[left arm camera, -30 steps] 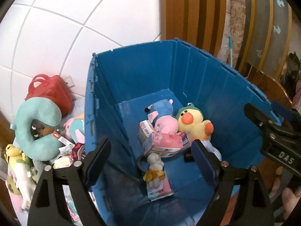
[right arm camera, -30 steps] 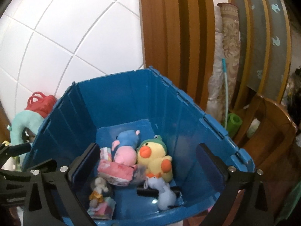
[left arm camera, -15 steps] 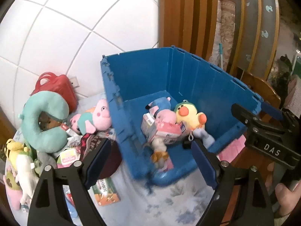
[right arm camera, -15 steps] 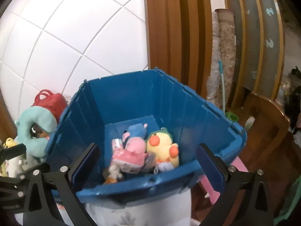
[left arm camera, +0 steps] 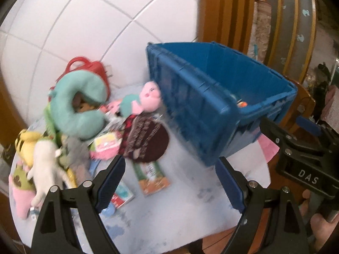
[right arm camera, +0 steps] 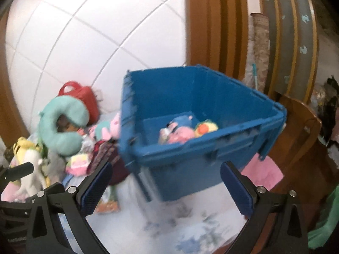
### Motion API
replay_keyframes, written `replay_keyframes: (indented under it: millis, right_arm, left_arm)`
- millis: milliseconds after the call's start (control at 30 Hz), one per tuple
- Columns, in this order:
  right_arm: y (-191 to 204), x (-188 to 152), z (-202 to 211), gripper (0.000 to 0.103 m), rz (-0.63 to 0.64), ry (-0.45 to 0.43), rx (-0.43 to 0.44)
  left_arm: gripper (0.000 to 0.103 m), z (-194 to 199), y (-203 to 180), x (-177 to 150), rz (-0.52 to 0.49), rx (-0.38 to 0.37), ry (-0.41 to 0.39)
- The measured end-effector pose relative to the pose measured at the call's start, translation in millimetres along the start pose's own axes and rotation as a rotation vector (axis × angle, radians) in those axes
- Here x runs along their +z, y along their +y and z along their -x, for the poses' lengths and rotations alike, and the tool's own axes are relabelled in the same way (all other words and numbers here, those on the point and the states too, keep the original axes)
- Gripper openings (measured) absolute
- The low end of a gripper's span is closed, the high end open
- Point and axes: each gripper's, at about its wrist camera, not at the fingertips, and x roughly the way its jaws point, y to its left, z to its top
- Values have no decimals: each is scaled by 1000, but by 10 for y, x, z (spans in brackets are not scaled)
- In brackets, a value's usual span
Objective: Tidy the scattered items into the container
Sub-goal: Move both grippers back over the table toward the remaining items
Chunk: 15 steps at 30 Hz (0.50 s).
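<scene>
Both views have pulled back from the blue crate (right arm camera: 190, 148); the left gripper (left arm camera: 169, 182) and right gripper (right arm camera: 167, 188) gape wide and empty, and the soft toy heap (left arm camera: 70, 127) left of the crate may topple off the tabletop (left arm camera: 180, 207) if snagged.

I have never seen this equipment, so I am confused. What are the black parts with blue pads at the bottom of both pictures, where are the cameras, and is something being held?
No robot here: a person holds one hand tool in each hand. Each tool carries a wide-angle camera looking forward along its jaws. One picture is from the left gripper, the other from the right gripper. Both have their jaws wide apart and hold nothing. On the cloth-covered table stands a blue crate with a few plush toys inside. Left of it lie scattered things: a teal neck pillow, a red bag, a pink plush and small packets.
</scene>
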Motion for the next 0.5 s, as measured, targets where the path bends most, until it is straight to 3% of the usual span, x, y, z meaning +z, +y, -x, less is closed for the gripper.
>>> replay_keyframes:
  millis: [233,500]
  right_arm:
    - [603,-251,-154,103,74,81,69]
    - [1213,-297,-575,103,151,130,210]
  left_arm:
    - [87,-38,508,-252,91,90,47]
    - [87,-112,1106,-522,203,214,99]
